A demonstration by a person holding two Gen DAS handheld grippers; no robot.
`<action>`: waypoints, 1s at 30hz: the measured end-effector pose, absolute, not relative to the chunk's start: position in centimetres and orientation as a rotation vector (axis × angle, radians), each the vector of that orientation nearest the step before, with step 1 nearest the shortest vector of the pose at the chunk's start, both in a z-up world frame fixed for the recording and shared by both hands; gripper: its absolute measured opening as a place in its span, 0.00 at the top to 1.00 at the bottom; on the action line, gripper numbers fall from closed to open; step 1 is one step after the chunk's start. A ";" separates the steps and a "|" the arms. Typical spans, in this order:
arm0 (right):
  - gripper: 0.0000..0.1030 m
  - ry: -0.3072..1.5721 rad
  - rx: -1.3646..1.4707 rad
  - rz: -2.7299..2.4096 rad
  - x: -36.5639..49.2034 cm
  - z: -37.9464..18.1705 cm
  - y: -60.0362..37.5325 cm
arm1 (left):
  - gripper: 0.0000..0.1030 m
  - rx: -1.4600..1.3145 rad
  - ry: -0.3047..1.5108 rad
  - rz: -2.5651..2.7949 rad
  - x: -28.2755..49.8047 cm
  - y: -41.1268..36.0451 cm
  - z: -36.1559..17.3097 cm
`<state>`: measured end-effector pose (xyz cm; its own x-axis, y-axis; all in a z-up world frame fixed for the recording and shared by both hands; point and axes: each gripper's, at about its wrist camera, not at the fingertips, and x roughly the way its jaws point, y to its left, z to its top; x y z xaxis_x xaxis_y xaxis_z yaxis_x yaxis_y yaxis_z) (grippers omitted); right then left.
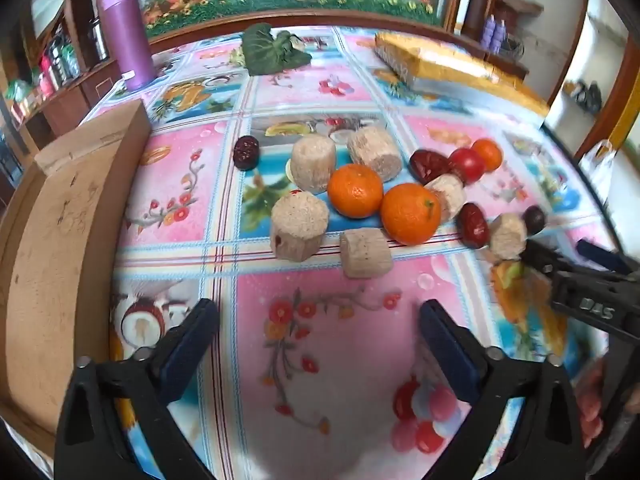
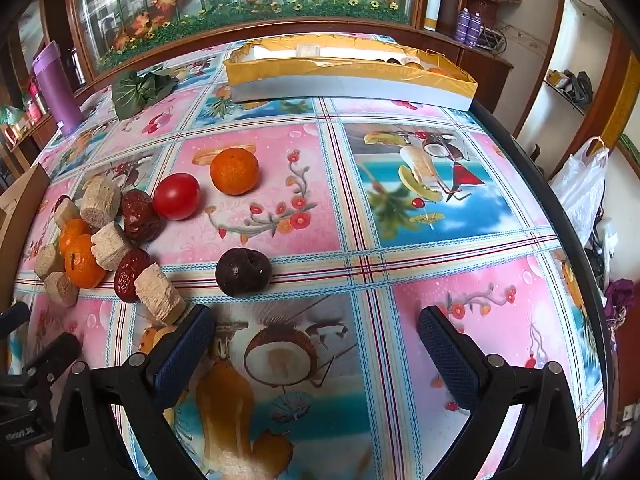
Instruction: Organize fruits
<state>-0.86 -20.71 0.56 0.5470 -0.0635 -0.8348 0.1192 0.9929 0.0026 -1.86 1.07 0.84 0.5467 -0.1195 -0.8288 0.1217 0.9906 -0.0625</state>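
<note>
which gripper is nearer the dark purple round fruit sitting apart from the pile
Right. The right gripper hangs open just short of the dark purple round fruit; the left gripper sits farther off.

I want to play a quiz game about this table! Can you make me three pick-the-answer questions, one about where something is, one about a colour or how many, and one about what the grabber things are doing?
1. Where is the purple bottle?
A. at the far left of the table
B. inside the yellow box
C. between the right gripper's fingers

2. How many oranges are on the table?
A. one
B. three
C. six

3. What is the right gripper doing?
A. squeezing the tomato
B. open, holding nothing
C. shut on an orange

Answers:
1 A: it stands upright by the far left edge, near the green leaves.
2 B: two touch in the pile, one sits apart beside the tomato.
3 B: only tablecloth shows between its fingers.
</note>
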 end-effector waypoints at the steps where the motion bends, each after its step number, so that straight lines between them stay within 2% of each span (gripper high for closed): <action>1: 0.01 0.988 0.066 -0.111 -1.1 0.6 -20.9 | 0.10 -0.008 0.972 -0.141 -2.4 1.3 1.1; 5: 0.01 1.019 0.081 -0.120 -0.9 0.7 -21.1 | 0.09 -0.010 0.869 -0.105 -4.4 2.0 3.4; 8: 0.01 0.957 0.114 -0.104 -2.3 2.0 -20.8 | 0.09 0.004 0.768 -0.075 -6.2 2.5 5.7; 16: 0.01 0.653 0.093 -0.108 -8.5 8.1 -18.1 | 0.09 0.021 0.510 -0.011 -10.5 3.2 10.8; 22: 0.01 0.364 0.024 -0.151 -13.8 11.2 -15.7 | 0.05 -0.025 0.420 0.011 -13.0 4.3 13.0; 30: 0.01 0.418 0.013 -0.139 -15.2 10.3 -15.0 | 0.01 -0.063 0.391 0.017 -15.5 5.6 14.2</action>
